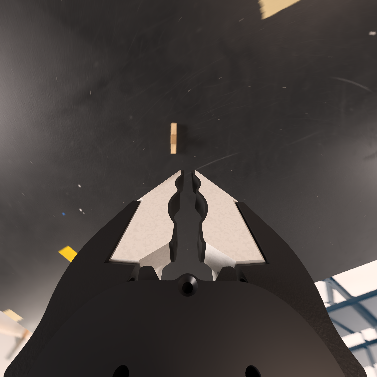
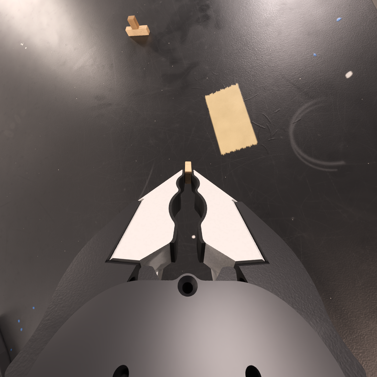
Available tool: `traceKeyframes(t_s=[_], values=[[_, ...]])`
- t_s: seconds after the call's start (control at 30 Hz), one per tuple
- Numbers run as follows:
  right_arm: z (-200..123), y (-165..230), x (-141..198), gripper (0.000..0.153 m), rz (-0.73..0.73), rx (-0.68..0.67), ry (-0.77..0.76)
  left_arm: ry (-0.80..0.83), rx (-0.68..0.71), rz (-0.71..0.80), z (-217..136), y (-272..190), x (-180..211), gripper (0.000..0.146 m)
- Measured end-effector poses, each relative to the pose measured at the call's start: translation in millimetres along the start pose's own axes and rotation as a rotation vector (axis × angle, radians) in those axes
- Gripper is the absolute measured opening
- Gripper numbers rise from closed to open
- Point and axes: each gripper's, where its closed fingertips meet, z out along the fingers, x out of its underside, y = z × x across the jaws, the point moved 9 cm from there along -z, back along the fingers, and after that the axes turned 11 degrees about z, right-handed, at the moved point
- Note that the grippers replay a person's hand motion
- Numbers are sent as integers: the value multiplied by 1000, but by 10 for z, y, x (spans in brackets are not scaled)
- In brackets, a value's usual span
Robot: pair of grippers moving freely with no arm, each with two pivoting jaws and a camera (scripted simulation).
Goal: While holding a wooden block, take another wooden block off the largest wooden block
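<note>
In the right wrist view the largest wooden block (image 2: 140, 32) lies flat on the black table, far ahead to the left. A smaller wooden block (image 2: 133, 22) stands upright on it. My right gripper (image 2: 187, 171) is shut on a thin wooden block (image 2: 187, 172) that pokes out past the fingertips, held above the table. In the left wrist view the same stack (image 1: 173, 146) shows from above as a narrow strip, with the upright block's darker end grain (image 1: 173, 138) at its middle. My left gripper (image 1: 187, 171) is just short of it, nearly closed with a thin gap, and empty.
A tan tape patch (image 2: 230, 119) lies flat on the table ahead right of my right gripper. A yellow tape piece (image 1: 67, 253) lies at the lower left of the left wrist view. The table edge (image 1: 346, 271) runs across that view's lower right.
</note>
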Motion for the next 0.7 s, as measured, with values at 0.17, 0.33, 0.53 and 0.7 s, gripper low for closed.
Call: traceKeyframes(t_s=[0.17,0.33,0.53,0.7], values=[[-18,-35,11,5,12,3,1,169,25,-92,455,267,-36,18],[-31,-56,17,5,19,2,2,233,29,-23,728,271,-170,27],[-46,-49,12,5,13,-1,0,253,12,82,851,242,-209,33],[-61,-35,6,5,6,-2,-1,228,4,68,861,304,-193,29]])
